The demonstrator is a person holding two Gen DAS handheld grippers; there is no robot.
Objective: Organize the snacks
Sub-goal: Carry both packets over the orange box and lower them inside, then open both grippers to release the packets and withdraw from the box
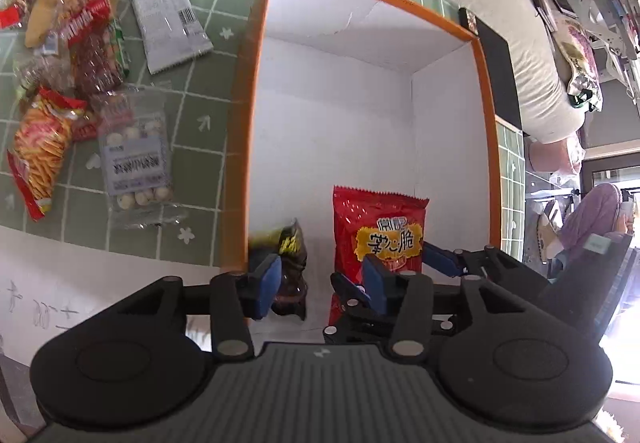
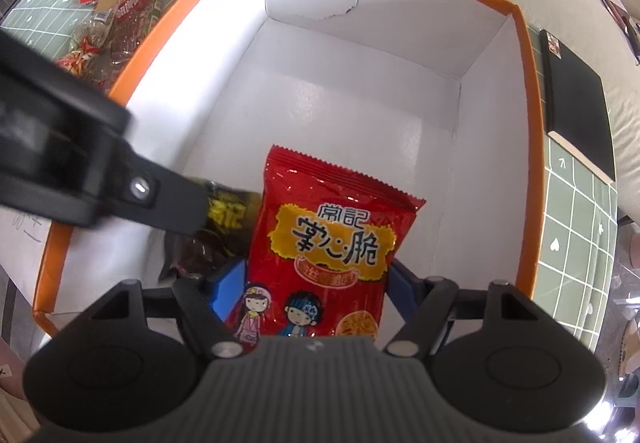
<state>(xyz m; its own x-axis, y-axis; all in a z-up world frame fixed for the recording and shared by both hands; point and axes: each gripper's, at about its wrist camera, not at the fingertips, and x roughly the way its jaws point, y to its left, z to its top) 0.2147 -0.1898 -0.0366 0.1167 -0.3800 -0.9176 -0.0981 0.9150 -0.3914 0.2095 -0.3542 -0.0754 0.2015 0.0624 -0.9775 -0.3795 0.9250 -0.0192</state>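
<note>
An orange-rimmed white box (image 1: 484, 91) (image 2: 524, 43) stands on the green grid cloth. My right gripper (image 2: 318, 291) is shut on a red snack bag (image 2: 324, 243) and holds it upright inside the box; the bag also shows in the left wrist view (image 1: 378, 227). My left gripper (image 1: 322, 281) is open inside the box's near end, just in front of a dark snack packet (image 1: 290, 263) that lies by the left wall (image 2: 204, 239). The right gripper's blue fingers (image 1: 440, 259) show beside the red bag.
A pile of snack packets (image 1: 76, 55) lies on the cloth left of the box, with a white packet (image 1: 166, 15) and a clear bag of white balls (image 1: 134, 159). A black notebook (image 2: 576, 107) lies right of the box. A sofa is behind.
</note>
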